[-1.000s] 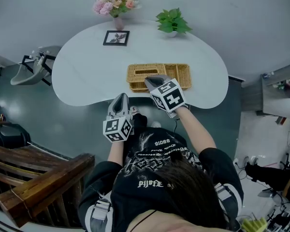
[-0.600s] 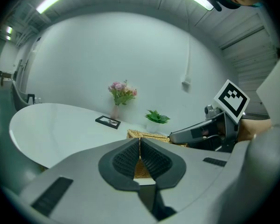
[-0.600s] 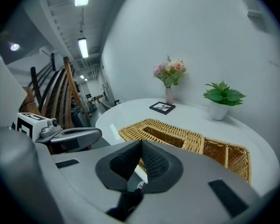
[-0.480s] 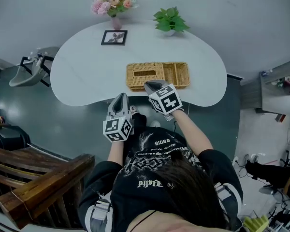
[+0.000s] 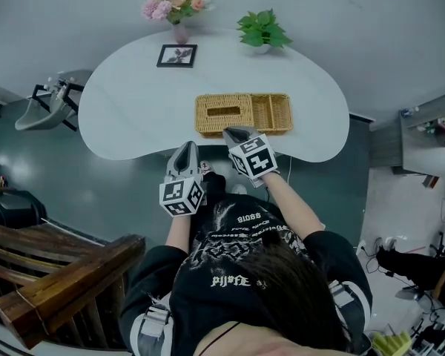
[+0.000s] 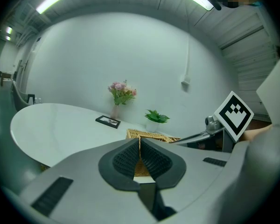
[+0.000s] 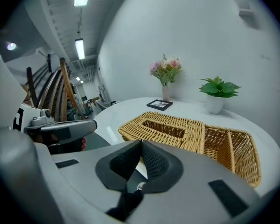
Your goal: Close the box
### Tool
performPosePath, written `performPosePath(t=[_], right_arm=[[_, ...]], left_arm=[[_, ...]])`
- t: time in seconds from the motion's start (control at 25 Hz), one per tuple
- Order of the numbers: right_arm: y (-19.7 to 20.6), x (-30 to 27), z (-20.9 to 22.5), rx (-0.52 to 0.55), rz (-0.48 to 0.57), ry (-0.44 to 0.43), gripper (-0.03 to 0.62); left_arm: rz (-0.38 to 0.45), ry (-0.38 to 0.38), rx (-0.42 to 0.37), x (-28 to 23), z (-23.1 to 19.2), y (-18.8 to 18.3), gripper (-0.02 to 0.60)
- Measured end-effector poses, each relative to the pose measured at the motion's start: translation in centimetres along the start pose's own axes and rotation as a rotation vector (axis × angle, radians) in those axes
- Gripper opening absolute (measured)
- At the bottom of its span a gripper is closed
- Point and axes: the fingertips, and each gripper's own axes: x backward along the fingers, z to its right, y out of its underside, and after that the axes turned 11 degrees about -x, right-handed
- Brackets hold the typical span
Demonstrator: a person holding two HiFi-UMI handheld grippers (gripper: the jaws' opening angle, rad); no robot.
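Now, left gripper (image 5: 185,150) and right gripper (image 5: 236,133) — jaws pressed together — sit short of the box (image 5: 242,114).

Box (image 5: 242,114): lay on the counter (image 5: 133,117), about midway along it and close to the near edge.
Frame (image 5: 177,55): sat well behind the box and to its left, near the far edge.
Flowers (image 5: 175,4): stood behind the frame, at the far edge.
Plant (image 5: 263,32): stood at the far edge, right of the flowers, behind the box.
Right tool (image 5: 233,132): was at the near edge, just before the box.
Left tool (image 5: 185,148): was off the counter, before the near edge, left of the right tool.
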Motion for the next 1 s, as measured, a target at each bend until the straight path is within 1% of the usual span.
performPosePath(t=[0.24, 0.32, 0.4, 0.48, 0.6, 0.72, 0.92, 1.0], right_arm=[[0.0, 0.6, 0.0, -0.058, 0.085, 0.003, 0.045], [-0.3, 1.0, -0.2, -0.062, 0.112, -0.001, 0.062], [-0.8, 1.6, -0.3, -0.068, 0.168, -0.002, 0.091], [-1.3, 2.4, -0.1, -0.072, 0.231, 0.016, 0.105], [-1.7, 3.3, 0.8, -0.079, 0.287, 0.059, 0.113], [-1.3, 3.9, 2.2, -0.094, 0.308, 0.103, 0.114], [0.0, 5.0, 4.4, -0.149, 0.308, 0.155, 0.114], [0.5, 5.4, 5.1, -0.163, 0.31, 0.177, 0.089]], left_arm=[[0.01, 0.006, -0.004, 0.2, 0.4, -0.1, 0.026], [0.014, 0.011, -0.008, 0.2, 0.5, -0.1, 0.026], [0.019, 0.013, -0.011, 0.2, 0.7, -0.2, 0.026], [0.023, 0.015, -0.015, 0.1, 0.8, -0.3, 0.026], [0.032, 0.021, -0.026, 0.0, 1.1, -0.5, 0.026], [0.036, 0.03, -0.038, -0.2, 1.7, -0.4, 0.026], [0.038, 0.051, -0.048, -0.7, 2.6, -0.5, 0.026], [0.035, 0.063, -0.055, -1.0, 3.1, -0.5, 0.026]])
